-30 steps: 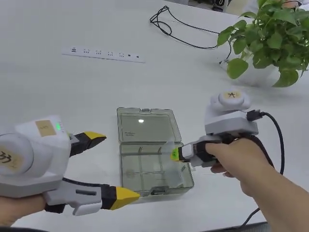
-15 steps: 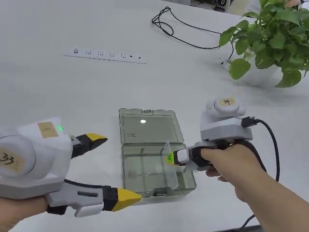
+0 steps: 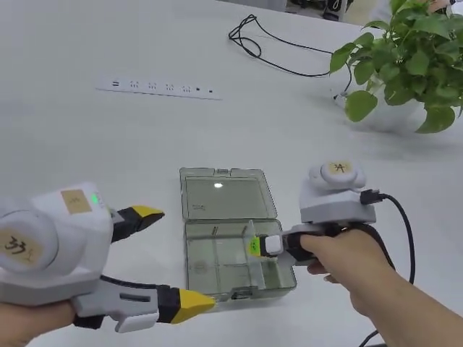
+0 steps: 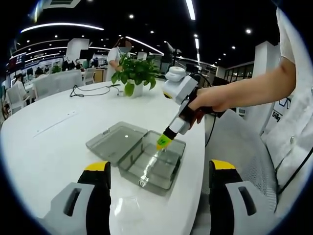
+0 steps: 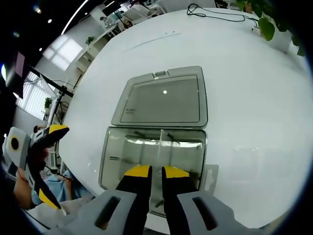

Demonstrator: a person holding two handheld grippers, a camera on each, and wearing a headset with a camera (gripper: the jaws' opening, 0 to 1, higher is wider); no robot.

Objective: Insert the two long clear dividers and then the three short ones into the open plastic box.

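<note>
The open smoky plastic box [image 3: 242, 288] lies on the white table with its lid [image 3: 228, 194] flat behind it. Dividers inside split it into cells. My right gripper [image 3: 255, 246] reaches in from the right, shut on a thin clear divider [image 5: 159, 147] that stands upright across the box tray [image 5: 110, 147]. From the right gripper view, its jaws [image 5: 151, 171] are almost together on the divider's near edge. My left gripper [image 3: 176, 256] hovers open at the box's left front with nothing between its jaws. The left gripper view shows the right gripper [image 4: 162, 142] dipping into the box [image 4: 146, 169].
A clear flat piece [image 5: 210, 178] lies on the table just right of the box, and another [image 4: 126, 205] near my left jaws. At the back are a white power strip [image 3: 159, 88], a black cable [image 3: 275, 47] and a potted plant [image 3: 405, 58].
My right gripper has moved left and down, lowering the clear divider from above the box's right edge into the tray. The left gripper has stayed open in place.
</note>
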